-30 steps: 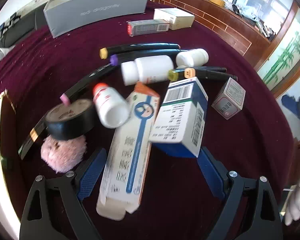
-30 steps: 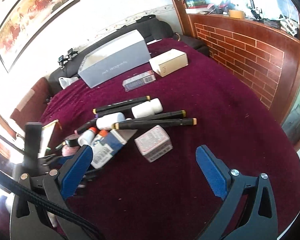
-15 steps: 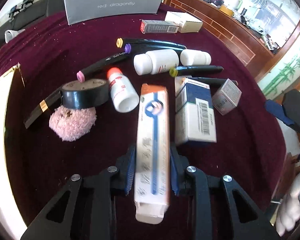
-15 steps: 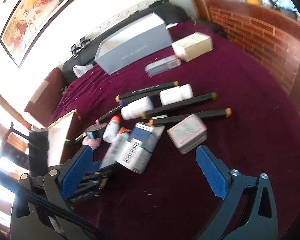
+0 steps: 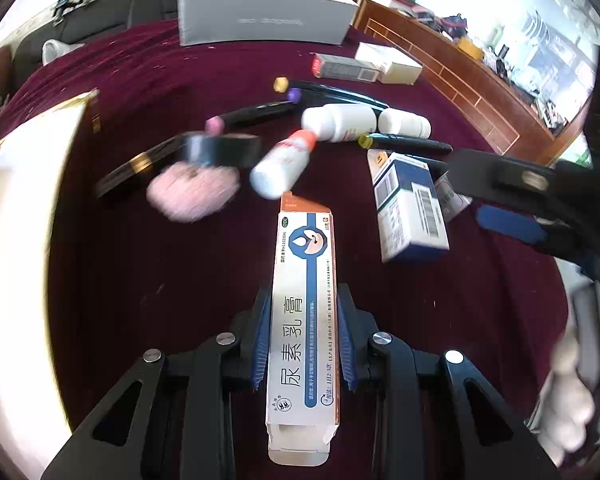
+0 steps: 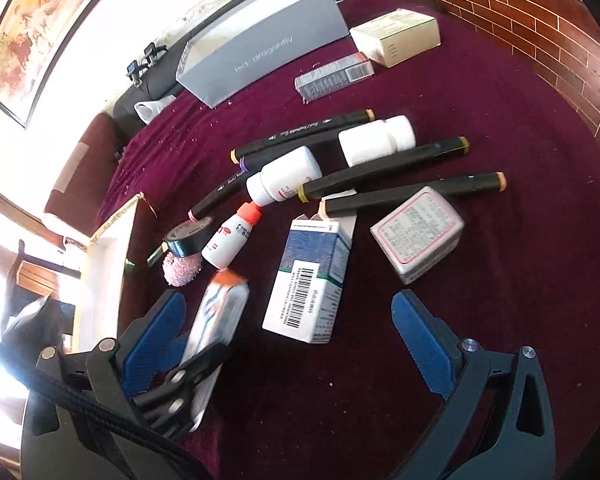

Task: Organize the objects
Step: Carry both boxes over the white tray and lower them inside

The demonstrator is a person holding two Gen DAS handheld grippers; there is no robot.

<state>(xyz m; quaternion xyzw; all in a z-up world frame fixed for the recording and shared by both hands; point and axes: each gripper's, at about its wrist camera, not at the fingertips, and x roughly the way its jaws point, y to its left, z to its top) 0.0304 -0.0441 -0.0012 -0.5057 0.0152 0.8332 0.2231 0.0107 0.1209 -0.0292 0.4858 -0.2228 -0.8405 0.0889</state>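
Now that the left tool (image 5: 303, 344) has just squeezed its jaws in, it grips the long cream box (image 5: 305, 312) by both long sides, low in the middle of the frame. A second ago that box lay loose in the pile with the jaws wide around it. So 1 thing looks ready to be carried off and sorted. The right tool (image 6: 288, 344) is spread wide and holds nothing, hanging low in its frame above the blue and white box (image 6: 308, 280) on the dark red worktop (image 6: 520, 160).
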